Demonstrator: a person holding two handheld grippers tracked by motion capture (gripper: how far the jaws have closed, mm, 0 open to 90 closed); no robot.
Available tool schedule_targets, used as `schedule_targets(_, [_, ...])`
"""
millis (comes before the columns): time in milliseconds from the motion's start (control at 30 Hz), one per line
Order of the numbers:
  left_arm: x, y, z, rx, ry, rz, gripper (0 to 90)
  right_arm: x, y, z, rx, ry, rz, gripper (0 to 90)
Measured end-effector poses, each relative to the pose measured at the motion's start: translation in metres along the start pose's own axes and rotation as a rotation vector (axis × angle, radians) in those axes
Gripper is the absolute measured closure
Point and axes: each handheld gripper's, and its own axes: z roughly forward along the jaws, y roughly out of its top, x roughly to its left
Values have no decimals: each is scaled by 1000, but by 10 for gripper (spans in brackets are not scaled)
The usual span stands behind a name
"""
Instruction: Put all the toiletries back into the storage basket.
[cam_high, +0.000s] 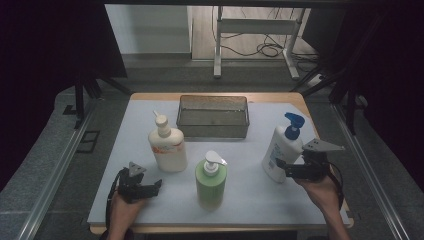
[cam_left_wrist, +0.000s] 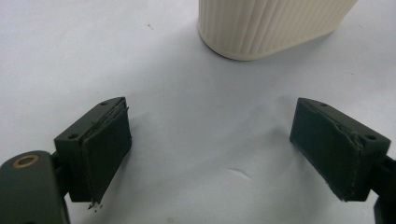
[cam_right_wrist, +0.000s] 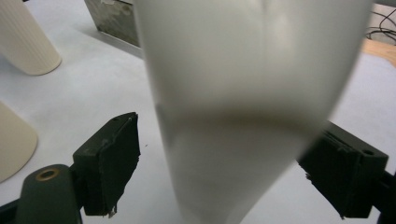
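Observation:
A white bottle with a blue pump (cam_high: 282, 149) stands upright at the right of the pale mat (cam_high: 250, 200). My right gripper (cam_high: 281, 167) reaches it from the right, low on its body. In the right gripper view the bottle (cam_right_wrist: 243, 93) sits between the jaws of the right gripper (cam_right_wrist: 224, 168), with a gap at the left pad (cam_right_wrist: 112, 163), so the gripper is open around it. My left gripper (cam_high: 154, 186) rests at the front left, open and holding nothing (cam_left_wrist: 212, 154). The ribbed base of a cream pump bottle (cam_left_wrist: 271, 23) stands just beyond it.
The cream bottle with an orange label (cam_high: 167, 145) stands left of centre, and a green pump bottle (cam_high: 211, 182) is front centre. A metal mesh basket (cam_high: 212, 117) sits at the back of the mat. The table's front edge is close to both hands.

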Motion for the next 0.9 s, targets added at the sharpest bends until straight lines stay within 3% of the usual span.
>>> schedule_targets(400, [0, 0, 0, 0, 0, 0, 121, 0, 11, 14, -1, -19, -11, 187])
schedule_targets(700, [0, 0, 0, 1, 0, 1, 121, -1, 16, 17, -10, -20, -10, 352])
schedule_targets(900, [0, 0, 0, 1, 0, 0, 121, 1, 17, 16, -2, -23, -18, 365])
